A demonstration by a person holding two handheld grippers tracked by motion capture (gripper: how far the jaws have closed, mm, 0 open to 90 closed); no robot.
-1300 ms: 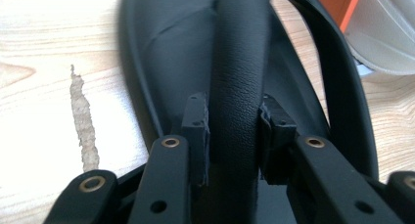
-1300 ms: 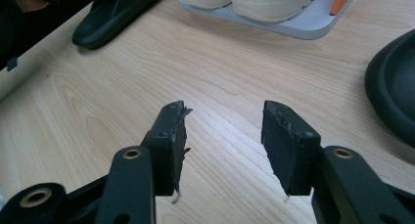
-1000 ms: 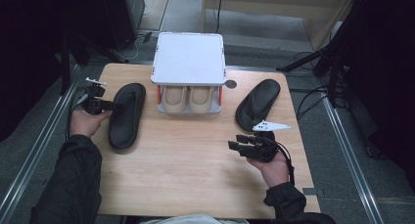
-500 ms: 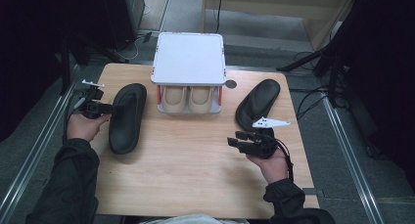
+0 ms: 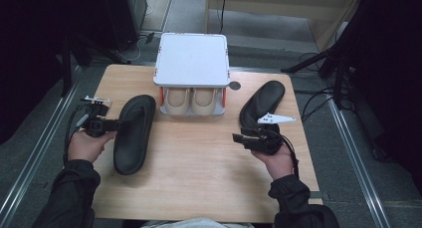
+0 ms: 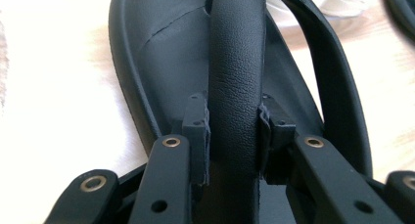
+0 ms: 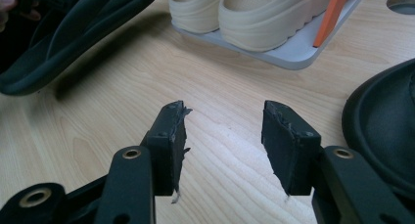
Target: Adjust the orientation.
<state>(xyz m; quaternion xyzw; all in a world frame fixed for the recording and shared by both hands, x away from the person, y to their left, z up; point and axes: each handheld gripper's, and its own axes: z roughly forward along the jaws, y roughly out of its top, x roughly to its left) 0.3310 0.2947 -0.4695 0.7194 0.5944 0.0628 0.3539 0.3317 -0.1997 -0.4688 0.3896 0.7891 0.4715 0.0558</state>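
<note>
A black sandal (image 5: 132,133) lies on the left half of the wooden table (image 5: 199,158). My left gripper (image 5: 110,123) is shut on its strap (image 6: 235,77), which the pads squeeze from both sides in the left gripper view. A second black sandal (image 5: 263,102) lies at the right, and its edge (image 7: 381,131) shows in the right gripper view. My right gripper (image 5: 238,137) is open over bare wood just in front of that sandal, with nothing between its fingers (image 7: 171,141).
A white two-tier rack (image 5: 191,58) with orange posts stands at the back centre, with a pair of beige shoes (image 5: 191,101) on its lower shelf. A round hole (image 5: 235,85) sits in the table beside it. Cables trail off the right edge.
My right gripper has moved left and slightly forward, away from the right sandal. The left gripper stays on the left sandal, which has barely shifted.
</note>
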